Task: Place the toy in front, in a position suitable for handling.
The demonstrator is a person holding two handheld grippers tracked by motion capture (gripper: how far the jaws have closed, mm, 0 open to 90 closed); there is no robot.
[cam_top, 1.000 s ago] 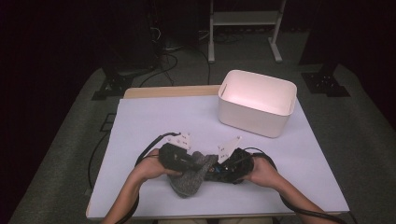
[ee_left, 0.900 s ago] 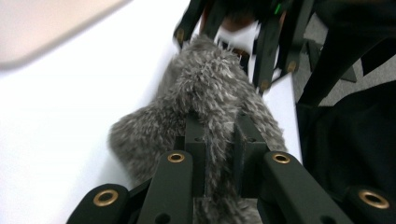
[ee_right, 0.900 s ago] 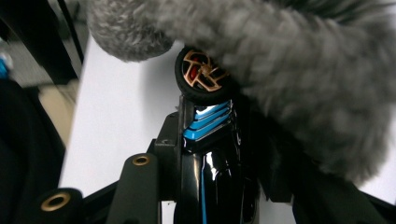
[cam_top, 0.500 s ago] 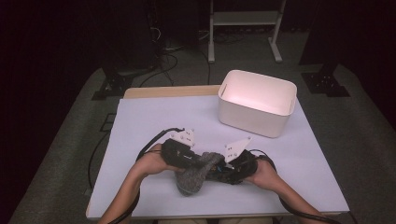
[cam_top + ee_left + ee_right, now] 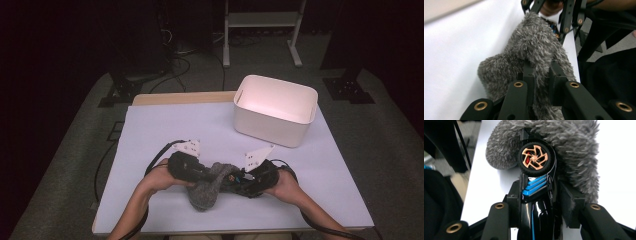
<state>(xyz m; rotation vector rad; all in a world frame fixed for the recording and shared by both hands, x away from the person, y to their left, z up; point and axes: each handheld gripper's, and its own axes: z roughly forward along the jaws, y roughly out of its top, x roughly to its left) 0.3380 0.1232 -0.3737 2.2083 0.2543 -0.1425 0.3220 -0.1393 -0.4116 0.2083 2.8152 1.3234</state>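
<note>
A fluffy grey cloth (image 5: 204, 189) hangs between my two grippers just above the white table (image 5: 165, 130), near its front edge. My left gripper (image 5: 199, 174) is shut on the cloth (image 5: 534, 50), whose pile bulges out round the left gripper's (image 5: 541, 75) black jaws. My right gripper (image 5: 241, 181) is shut on a glossy black toy car (image 5: 536, 195) with blue stripes and a copper-spoked wheel (image 5: 535, 158). The cloth (image 5: 574, 150) drapes over the car's far end and hides it. In the left gripper view the right gripper's (image 5: 549, 15) jaws stand just behind the cloth.
A white open bin (image 5: 275, 107) stands at the back right of the table, apart from the hands. A bare wooden strip (image 5: 180, 97) runs along the table's far edge. Cables (image 5: 160, 152) trail from the grippers. A dark floor with stands surrounds the table.
Both hands have shifted only slightly, staying close together. The cloth and the toy car remain held between the grippers.
</note>
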